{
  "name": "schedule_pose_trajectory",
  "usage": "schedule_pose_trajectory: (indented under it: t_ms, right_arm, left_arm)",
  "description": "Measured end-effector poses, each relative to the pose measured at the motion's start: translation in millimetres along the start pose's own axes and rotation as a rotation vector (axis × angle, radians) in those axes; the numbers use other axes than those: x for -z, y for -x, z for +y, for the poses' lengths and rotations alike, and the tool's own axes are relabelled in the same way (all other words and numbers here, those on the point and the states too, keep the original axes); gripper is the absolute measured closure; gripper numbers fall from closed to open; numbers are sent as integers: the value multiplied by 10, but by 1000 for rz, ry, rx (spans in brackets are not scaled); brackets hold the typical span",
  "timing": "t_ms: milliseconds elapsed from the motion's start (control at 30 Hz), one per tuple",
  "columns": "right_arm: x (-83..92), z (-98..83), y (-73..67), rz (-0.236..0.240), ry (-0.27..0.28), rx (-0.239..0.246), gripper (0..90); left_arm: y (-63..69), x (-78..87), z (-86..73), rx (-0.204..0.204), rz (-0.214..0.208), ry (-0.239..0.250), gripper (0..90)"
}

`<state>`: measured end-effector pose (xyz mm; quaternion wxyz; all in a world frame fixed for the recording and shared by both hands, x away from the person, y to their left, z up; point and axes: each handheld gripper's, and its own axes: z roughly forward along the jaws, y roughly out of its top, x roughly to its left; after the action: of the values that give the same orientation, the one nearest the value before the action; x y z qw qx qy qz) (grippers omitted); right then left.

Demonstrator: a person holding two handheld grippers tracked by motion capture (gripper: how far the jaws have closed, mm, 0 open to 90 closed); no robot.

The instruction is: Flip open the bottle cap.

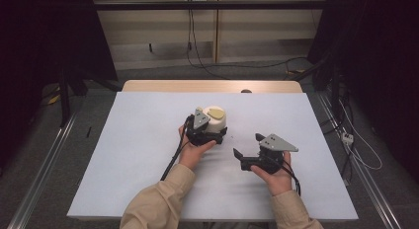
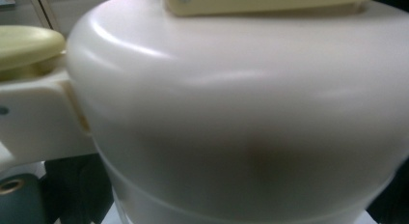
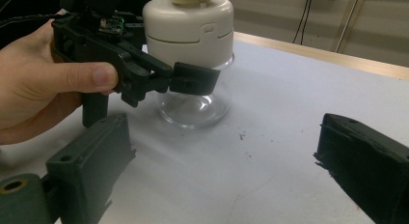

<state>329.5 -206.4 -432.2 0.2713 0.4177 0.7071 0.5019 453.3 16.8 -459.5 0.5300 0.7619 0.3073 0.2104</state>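
Left gripper (image 1: 211, 136) clamping the clear jar (image 3: 195, 105) (cream lid (image 3: 189, 27) on), right gripper (image 1: 247, 151) hanging agape nearby.

Cream-white jar lid (image 1: 216, 121) with pale yellow knob (image 1: 215, 111), clear glass base (image 3: 194, 106), black hand-held gripper (image 3: 159, 79).

White-covered table (image 1: 148, 155), wooden far edge, clear jar (image 3: 193, 105) with cream lid standing on it
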Motion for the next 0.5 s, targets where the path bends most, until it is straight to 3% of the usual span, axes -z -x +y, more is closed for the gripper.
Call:
schedule_pose_trajectory:
  t_ms: [500]
  right_arm:
    - [-33, 3, 0, 7, -1, -12, 46]
  left_arm:
    - [4, -3, 0, -2, 3, -3, 49]
